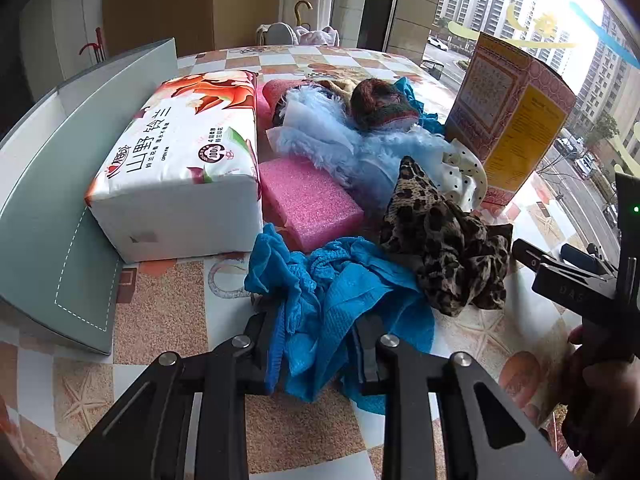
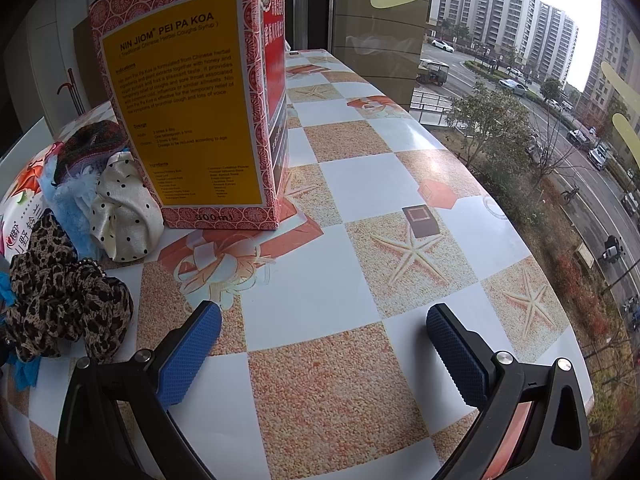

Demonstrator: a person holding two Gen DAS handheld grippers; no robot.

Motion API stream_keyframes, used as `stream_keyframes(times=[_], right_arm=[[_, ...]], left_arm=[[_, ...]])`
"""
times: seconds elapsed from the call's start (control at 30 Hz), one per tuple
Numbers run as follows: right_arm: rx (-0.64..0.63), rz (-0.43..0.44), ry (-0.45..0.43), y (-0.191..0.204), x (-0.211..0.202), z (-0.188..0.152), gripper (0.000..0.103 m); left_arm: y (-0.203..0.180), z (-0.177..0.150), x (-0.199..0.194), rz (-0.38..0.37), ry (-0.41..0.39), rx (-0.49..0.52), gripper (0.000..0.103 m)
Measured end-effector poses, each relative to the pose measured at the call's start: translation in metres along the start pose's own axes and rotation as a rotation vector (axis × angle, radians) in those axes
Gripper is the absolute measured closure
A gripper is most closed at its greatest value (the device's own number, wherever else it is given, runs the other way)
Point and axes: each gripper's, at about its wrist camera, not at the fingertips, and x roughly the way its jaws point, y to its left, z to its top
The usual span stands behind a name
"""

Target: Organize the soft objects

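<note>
Ahead of both my grippers the checked table [image 2: 360, 184] carries the whole heap: the tissue pack [image 1: 180, 172] sits up and to the left of my left fingers, the pink sponge [image 1: 308, 204] straight beyond them, the leopard-print cloth [image 1: 444, 248] up and to their right, and the tall syrup box [image 2: 188, 100] further right again, standing upright just beside the polka-dot cloth [image 2: 124, 216].

What the next move turns on, I judge, is the blue cloth [image 1: 340, 292]. It lies right between my left gripper [image 1: 320, 344] fingers, bunched, spilling forward from them toward the sponge with no clear long axis. My left hand is plainly the nearer one; the cloth is already inside its reach, and the pads look pinched onto a fold of the fabric, though how firmly I cannot tell.

My right gripper [image 2: 324, 348] stands with its blue pads [image 2: 192, 352] wide apart over bare tabletop, nothing between them; the leopard-print cloth lies off to their left, apart from them.
</note>
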Motion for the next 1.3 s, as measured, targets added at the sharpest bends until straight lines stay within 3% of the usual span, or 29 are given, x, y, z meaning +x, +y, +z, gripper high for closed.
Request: stream_keyframes(times=[0.13, 0.23, 0.37, 0.5, 1.3], right_arm=[[-0.002, 0.008, -0.001, 0.001, 0.0, 0.0, 0.0], [-0.003, 0.008, 0.001, 0.002, 0.0, 0.0, 0.0], [-0.005, 0.008, 0.001, 0.002, -0.001, 0.0, 0.0], [-0.005, 0.006, 0.001, 0.002, -0.001, 0.0, 0.0], [-0.007, 0.004, 0.0, 0.002, -0.001, 0.0, 0.0]], left_arm=[[-0.002, 0.001, 0.005, 0.023, 0.001, -0.012, 0.064], [-0.007, 0.005, 0.012, 0.068, 0.01, -0.006, 0.023], [-0.015, 0.009, 0.016, 0.108, 0.012, 0.024, 0.023], [-0.01, 0.014, 0.022, 0.094, 0.015, -0.012, 0.023], [-0.007, 0.001, 0.012, 0.084, -0.031, -0.009, 0.025]])
